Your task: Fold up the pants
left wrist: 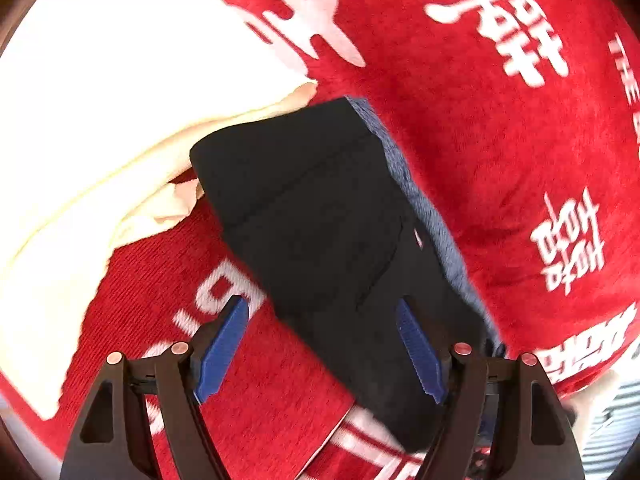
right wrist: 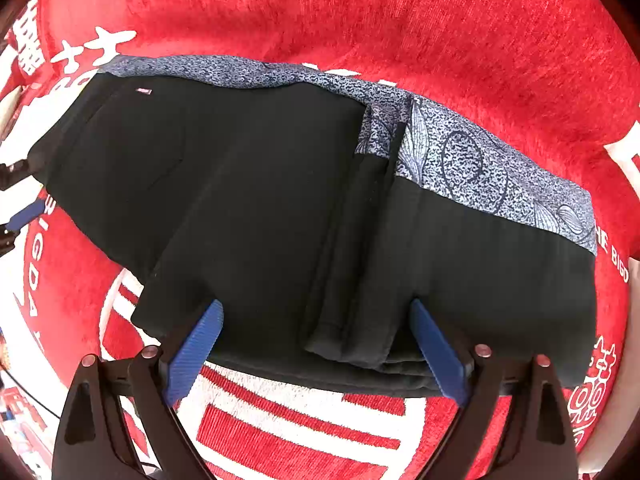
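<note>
Black pants (left wrist: pixel 312 208) lie folded into a long packet on a red blanket (left wrist: pixel 480 140). A blue-grey patterned layer (left wrist: pixel 424 200) shows along one long edge. My left gripper (left wrist: pixel 320 302) hovers open over one end, one pad above the black cloth and the other above the blanket. In the right wrist view the pants (right wrist: pixel 248 184) fill the middle, with the patterned layer (right wrist: pixel 472 160) along the far edge and a folded leg lying on top. My right gripper (right wrist: pixel 316 304) points down over the near edge, jaws wide and not pressing the cloth.
A cream cloth (left wrist: pixel 100 100) lies bunched on the blanket, touching the far end of the pants. The blanket (right wrist: pixel 400 20) bears large white characters. One blue pad (right wrist: pixel 25 213) of the left gripper shows at the right view's left edge. Striped fabric (left wrist: pixel 616 408) lies beyond the blanket's edge.
</note>
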The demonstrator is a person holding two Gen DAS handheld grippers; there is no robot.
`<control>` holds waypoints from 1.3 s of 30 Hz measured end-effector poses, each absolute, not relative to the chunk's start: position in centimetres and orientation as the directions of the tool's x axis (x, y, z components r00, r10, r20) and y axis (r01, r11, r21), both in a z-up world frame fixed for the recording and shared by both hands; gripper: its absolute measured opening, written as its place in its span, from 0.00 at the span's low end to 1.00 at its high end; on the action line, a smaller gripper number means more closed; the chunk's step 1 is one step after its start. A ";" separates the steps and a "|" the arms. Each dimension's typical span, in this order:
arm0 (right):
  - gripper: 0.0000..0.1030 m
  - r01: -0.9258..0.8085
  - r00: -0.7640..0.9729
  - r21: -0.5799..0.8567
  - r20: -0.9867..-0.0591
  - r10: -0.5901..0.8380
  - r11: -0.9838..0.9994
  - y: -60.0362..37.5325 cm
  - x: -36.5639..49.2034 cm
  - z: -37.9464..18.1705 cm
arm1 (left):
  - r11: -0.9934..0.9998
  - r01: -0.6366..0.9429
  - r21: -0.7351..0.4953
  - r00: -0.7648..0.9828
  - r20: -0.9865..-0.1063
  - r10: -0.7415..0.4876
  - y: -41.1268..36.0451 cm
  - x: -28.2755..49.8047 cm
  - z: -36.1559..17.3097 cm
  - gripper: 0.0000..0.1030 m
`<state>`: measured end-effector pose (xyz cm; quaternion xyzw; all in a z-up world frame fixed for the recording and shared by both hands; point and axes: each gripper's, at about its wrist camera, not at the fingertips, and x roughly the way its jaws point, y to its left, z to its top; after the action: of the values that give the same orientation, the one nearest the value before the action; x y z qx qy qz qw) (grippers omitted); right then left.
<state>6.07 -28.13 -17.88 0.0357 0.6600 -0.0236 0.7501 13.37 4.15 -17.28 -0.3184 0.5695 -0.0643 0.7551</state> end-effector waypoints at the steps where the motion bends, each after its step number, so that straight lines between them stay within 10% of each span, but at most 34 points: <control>1: 0.93 0.082 0.128 0.021 -0.992 0.011 0.996 -28.1 6.1 -17.9 | 0.769 -0.272 -0.579 0.341 -0.805 -0.485 4.2 13.2 -17.7 0.74; 18: 0.93 0.083 0.138 0.021 -0.990 0.009 0.996 -28.1 5.7 -17.9 | 0.700 -0.298 -0.649 0.418 -0.748 -0.516 1.7 16.5 -19.0 0.92; 20: 0.93 0.084 0.139 0.022 -0.990 0.010 0.996 -28.1 5.7 -17.8 | 0.757 -0.306 -0.577 0.398 -0.800 -0.448 1.0 16.7 -18.4 0.84; 22: 0.93 0.088 0.139 0.027 -0.990 0.014 0.996 -28.2 5.9 -17.4 | 0.816 -0.312 -0.486 0.379 -0.851 -0.362 0.5 16.8 -18.0 0.46; 25: 0.92 0.117 0.143 0.057 -0.989 0.040 0.991 -28.7 6.4 -16.5 | 0.863 -0.282 -0.419 0.369 -0.878 -0.306 0.2 16.8 -17.6 0.29; 39: 0.91 0.062 0.137 0.401 -0.911 0.390 0.914 -25.8 19.0 -9.8 | 0.997 0.078 -0.029 0.508 -0.859 -0.065 -8.0 15.2 -12.7 0.27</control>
<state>18.99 -25.78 -9.83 0.1746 0.6475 0.1117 0.7333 15.17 -8.01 -12.70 0.0068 0.4942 -0.0411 0.8683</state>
